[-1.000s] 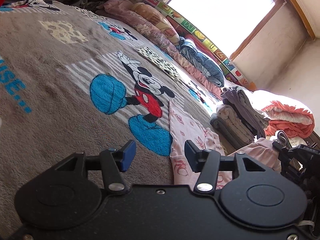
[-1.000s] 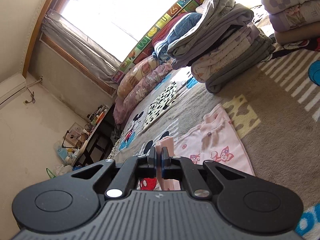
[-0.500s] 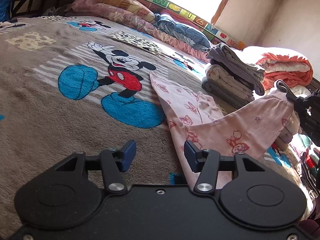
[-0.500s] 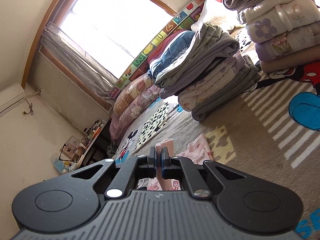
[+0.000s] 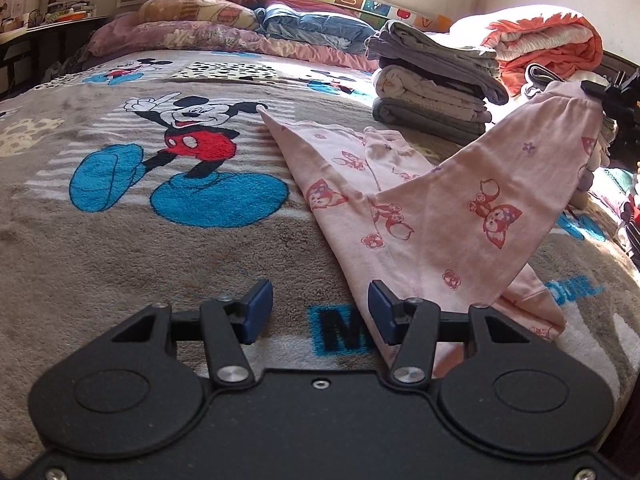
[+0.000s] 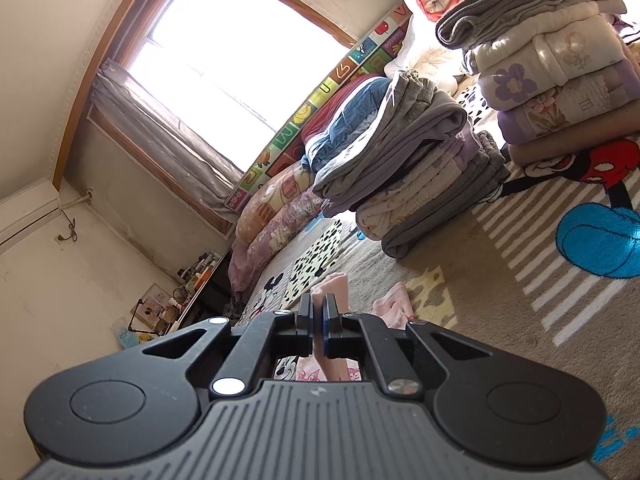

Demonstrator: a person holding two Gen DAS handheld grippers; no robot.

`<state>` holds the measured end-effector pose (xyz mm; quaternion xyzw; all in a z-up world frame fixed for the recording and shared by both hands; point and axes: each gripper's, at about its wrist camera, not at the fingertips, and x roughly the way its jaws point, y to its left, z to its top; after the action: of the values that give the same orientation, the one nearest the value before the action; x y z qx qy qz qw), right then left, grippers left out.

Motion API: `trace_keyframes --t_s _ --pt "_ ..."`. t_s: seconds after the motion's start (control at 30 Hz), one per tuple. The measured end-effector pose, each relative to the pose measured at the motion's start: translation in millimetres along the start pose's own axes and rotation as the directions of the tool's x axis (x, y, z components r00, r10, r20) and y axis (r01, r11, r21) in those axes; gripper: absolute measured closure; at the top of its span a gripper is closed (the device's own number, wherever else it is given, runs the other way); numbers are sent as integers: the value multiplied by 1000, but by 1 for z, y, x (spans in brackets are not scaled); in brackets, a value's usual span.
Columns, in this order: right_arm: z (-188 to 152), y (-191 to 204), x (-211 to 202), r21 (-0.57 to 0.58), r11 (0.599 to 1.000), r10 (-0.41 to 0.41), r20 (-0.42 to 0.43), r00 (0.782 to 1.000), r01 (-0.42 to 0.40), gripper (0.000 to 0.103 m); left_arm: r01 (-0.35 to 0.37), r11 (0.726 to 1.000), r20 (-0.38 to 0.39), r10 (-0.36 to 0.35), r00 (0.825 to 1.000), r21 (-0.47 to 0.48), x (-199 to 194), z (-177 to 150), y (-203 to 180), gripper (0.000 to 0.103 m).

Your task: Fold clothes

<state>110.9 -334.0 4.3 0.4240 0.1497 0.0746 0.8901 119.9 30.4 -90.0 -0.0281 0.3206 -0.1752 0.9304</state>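
My right gripper (image 6: 319,322) pinched the pink garment (image 5: 440,208) | my left gripper (image 5: 320,308) gaped half-wide, empty, bottom centre | risk — thin cloth slipping out, fold collapsing on the blanket (image 5: 120,248).

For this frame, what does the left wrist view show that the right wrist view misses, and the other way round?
Only the left wrist view shows the left tool open and empty over the blanket, and how the pink garment lies: one end lifted toward the right edge, the rest flat. Only the right wrist view shows the right tool shut on a pink fold, a second pile of folded clothes, and the window. Both show the pink garment, the grey and cream folded stack and the Mickey blanket.
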Motion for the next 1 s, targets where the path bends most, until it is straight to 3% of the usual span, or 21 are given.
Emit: trace_keyframes --t_s 0.37,0.47,0.57,0.63,0.67,0.73,0.8,0.87,0.9,1.0 --pt "5 -7 -33 14 1000 12 44 999 -12 97 1 999 -15 0 1000 43 3 -2 -3 51" --pt "1 -15 -29 14 1000 -22 14 1000 22 97 1 999 -13 0 1000 39 2 -2 -2 51" --pt "-13 -26 -19 -29 994 -105 -36 994 104 90 -1 999 -9 1 1000 35 0 -1 -2 51" --pt "-26 -42 -8 -13 988 -158 -97 983 157 48 1 1000 -8 -1 1000 28 -1 -1 0 51" --pt "-32 -49 -2 -8 984 -178 -124 976 179 42 2 1000 -7 -2 1000 24 -1 -1 0 51" --pt "-47 -58 7 -51 974 -225 -161 961 220 40 3 1000 -6 -2 1000 17 -2 -1 2 51" --pt "-61 -51 16 -238 933 -313 -163 936 271 40 -1 1000 -6 1 1000 14 -2 -1 3 51" --pt "-76 -41 25 -432 854 -382 -145 913 289 40 2 1000 -7 -2 1000 10 -1 0 4 51" --pt "-82 -38 28 -491 825 -396 -148 906 281 40 2 1000 -9 -2 1000 10 0 0 4 51" --pt "-88 -36 35 -554 788 -408 -144 901 268 41 4 1000 -13 -4 1000 9 2 0 4 51"
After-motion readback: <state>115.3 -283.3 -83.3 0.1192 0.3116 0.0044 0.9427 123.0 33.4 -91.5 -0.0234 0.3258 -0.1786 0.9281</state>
